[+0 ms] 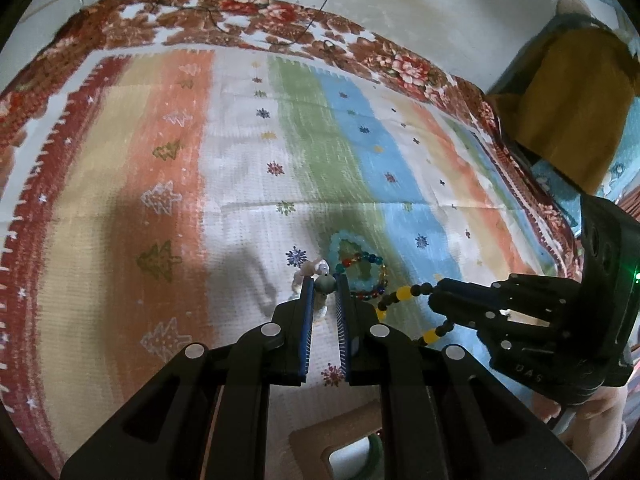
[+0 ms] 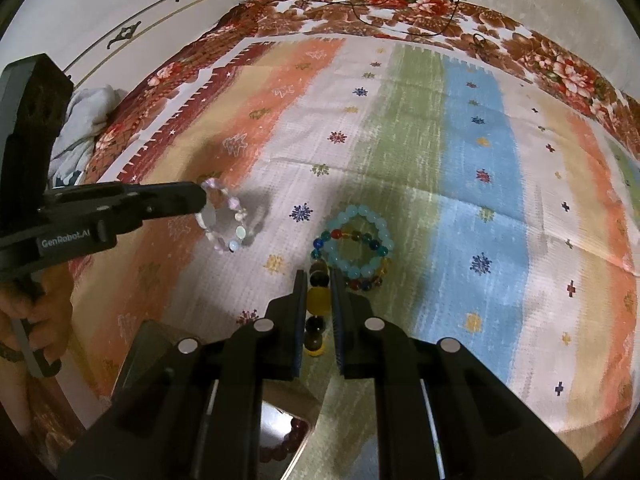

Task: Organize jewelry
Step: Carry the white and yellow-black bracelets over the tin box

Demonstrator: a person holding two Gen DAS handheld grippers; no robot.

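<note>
My left gripper [image 1: 324, 280] is shut on a pale pink and white bead bracelet [image 1: 316, 270], held above the striped cloth; from the right wrist view this bracelet [image 2: 230, 220] hangs from the left gripper [image 2: 202, 202]. My right gripper [image 2: 318, 276] is shut on a yellow and dark bead bracelet [image 2: 318, 300], which also shows in the left wrist view [image 1: 404, 294] by the right gripper [image 1: 434, 292]. A light blue bead bracelet [image 2: 360, 240] and a multicoloured bead bracelet [image 2: 356, 276] lie overlapping on the cloth just ahead of the right gripper.
A wooden box [image 2: 280, 432] with a dark red bead bracelet [image 2: 288, 440] inside sits below the right gripper; its rim shows in the left wrist view [image 1: 320, 436]. The striped cloth [image 2: 480, 140] covers a floral blanket [image 2: 400, 4]. Cables [image 2: 440, 0] lie at the far edge.
</note>
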